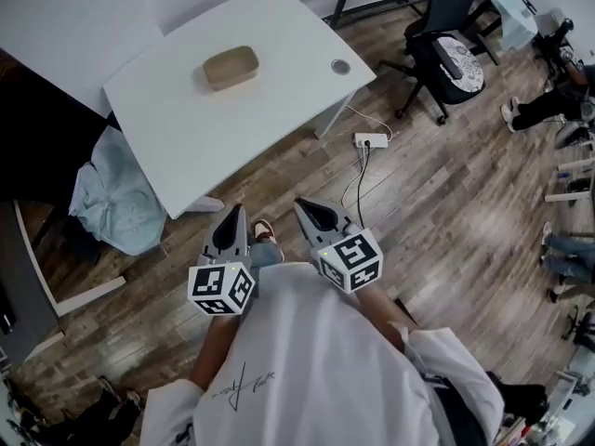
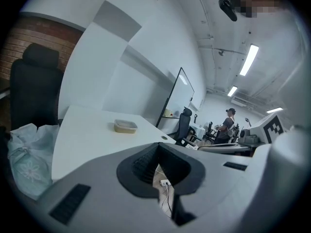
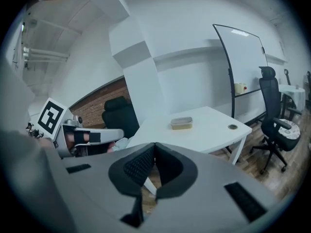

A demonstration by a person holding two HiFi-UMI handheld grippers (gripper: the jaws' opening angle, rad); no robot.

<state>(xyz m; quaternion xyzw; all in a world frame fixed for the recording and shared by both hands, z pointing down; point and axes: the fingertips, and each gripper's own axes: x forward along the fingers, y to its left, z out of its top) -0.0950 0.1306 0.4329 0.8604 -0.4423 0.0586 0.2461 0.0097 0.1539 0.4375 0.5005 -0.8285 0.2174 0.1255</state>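
Jaws of left gripper (image 1: 231, 215) and right gripper (image 1: 305, 207) meet on nothing; both hang well apart from the tan container (image 1: 231, 67), untouched on the white table (image 1: 186, 142).

The head view looks steeply down from above the person. Both gripper views face forward from low, some way off, sharing the white rectangular table (image 1: 186, 124) and shallow tan container (image 1: 231, 67).

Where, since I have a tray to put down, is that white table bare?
The white table is bare nearly everywhere: the stretch between the tan box and the near edge, and between box and cable hole. Crowded beside it: blue bag, power strip.
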